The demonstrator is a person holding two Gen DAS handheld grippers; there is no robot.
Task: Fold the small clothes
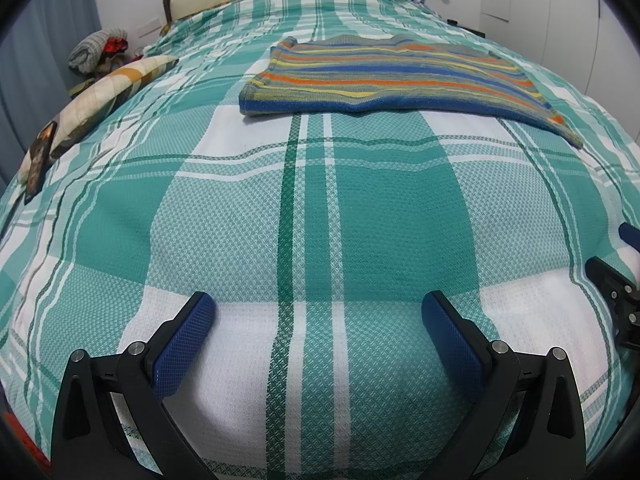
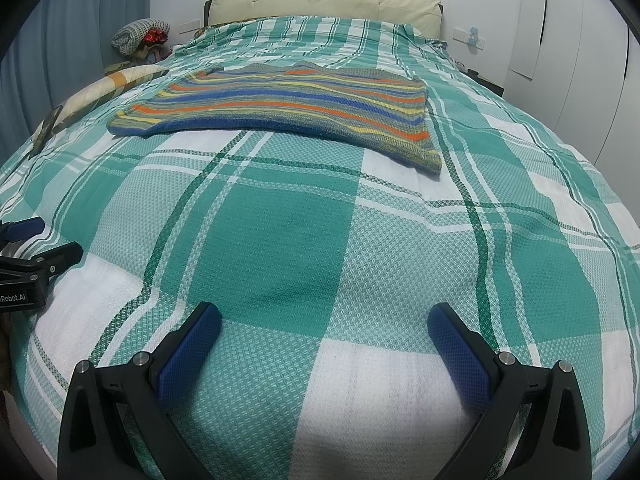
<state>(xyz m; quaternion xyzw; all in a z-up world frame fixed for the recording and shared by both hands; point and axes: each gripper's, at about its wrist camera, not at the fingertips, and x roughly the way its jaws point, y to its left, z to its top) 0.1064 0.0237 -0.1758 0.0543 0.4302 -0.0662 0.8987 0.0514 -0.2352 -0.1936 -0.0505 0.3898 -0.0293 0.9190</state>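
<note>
A small striped knit top (image 1: 384, 76), with blue, orange, yellow and grey bands, lies flat on the green and white plaid bedspread (image 1: 320, 208), well ahead of both grippers. It also shows in the right wrist view (image 2: 288, 108). My left gripper (image 1: 320, 312) is open and empty, low over the near part of the bed. My right gripper (image 2: 324, 320) is open and empty too, beside the left one. The left gripper shows at the left edge of the right wrist view (image 2: 36, 264), and the right gripper at the right edge of the left wrist view (image 1: 620, 296).
A cream headboard (image 2: 320, 4) stands at the far end. A patterned pillow (image 1: 100, 100) and a dark phone-like object (image 1: 40, 160) lie along the bed's left side. A pile of clothes (image 2: 140, 36) sits at the far left. White wardrobe doors (image 2: 580, 40) line the right.
</note>
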